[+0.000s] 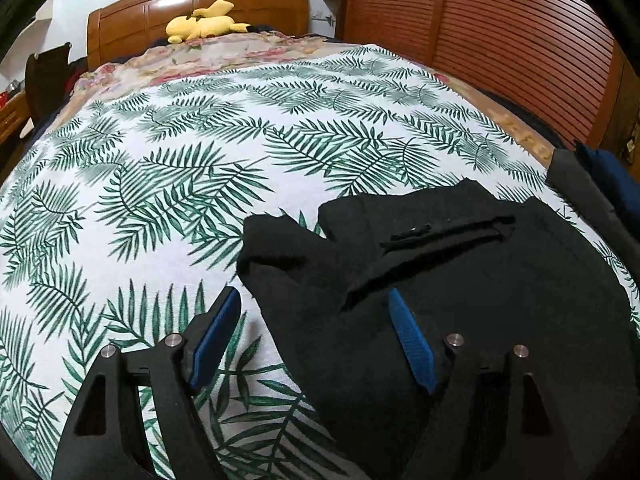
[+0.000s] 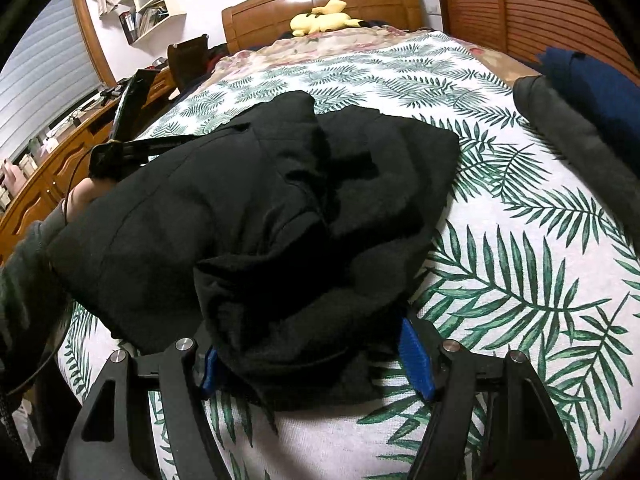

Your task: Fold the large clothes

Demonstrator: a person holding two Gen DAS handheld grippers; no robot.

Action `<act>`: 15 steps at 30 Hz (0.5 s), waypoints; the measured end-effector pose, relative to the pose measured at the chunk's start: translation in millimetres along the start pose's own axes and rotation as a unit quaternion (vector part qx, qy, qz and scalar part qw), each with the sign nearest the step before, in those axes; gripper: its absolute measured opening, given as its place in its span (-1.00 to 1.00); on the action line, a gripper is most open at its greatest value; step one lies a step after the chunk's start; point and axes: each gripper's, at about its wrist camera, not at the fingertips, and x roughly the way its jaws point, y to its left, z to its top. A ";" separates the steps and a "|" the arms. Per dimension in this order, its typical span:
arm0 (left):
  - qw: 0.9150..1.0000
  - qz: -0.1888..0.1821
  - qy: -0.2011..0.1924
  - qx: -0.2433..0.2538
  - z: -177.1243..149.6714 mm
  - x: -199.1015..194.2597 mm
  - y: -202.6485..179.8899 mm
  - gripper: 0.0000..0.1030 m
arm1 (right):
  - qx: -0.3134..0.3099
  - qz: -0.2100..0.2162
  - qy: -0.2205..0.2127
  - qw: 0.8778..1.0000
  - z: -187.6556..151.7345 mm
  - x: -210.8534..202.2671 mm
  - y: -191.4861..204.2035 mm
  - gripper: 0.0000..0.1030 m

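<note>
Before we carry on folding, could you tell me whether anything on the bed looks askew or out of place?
The black garment is not flat: it lies bunched in a rumpled heap on the leaf-print bedspread, one flap sticking out to the side. Nothing looks damaged or spilled.

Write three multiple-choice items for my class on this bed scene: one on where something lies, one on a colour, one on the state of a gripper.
1. Where does the yellow plush toy lie?
A. at the headboard end of the bed
B. on the black garment
C. on the floor

2. What colour are the pads on the gripper fingers?
A. red
B. blue
C. white

3. How does the left gripper stand?
A. shut on the toy
B. shut on the bedspread
C. open, with the edge of the black garment between its fingers

Key: 1 A, the toy rests by the wooden headboard. 2 B, the pads show blue in both views. 3 C, its fingers stand wide apart over the leaf-print bedspread.
</note>
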 end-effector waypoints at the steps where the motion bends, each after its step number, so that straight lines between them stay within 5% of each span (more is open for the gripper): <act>1: 1.000 -0.004 0.003 -0.004 0.2 0.7 0.8 0.49 | 0.002 0.001 0.000 1.000 0.0 1.0 0.9 0.40; 4: 0.999 -0.031 0.016 -0.024 0.7 3.8 4.5 0.35 | 0.010 0.014 0.003 1.000 -0.6 4.1 1.3 0.37; 11: 0.999 -0.034 0.030 -0.014 3.9 -2.2 -8.6 -0.29 | 0.011 0.069 0.003 0.998 1.9 6.2 -0.3 -0.42; 15: 1.000 -0.015 0.024 -0.001 6.8 -12.3 -14.4 -0.65 | -0.014 0.060 -0.002 0.998 4.2 3.2 -2.6 -0.66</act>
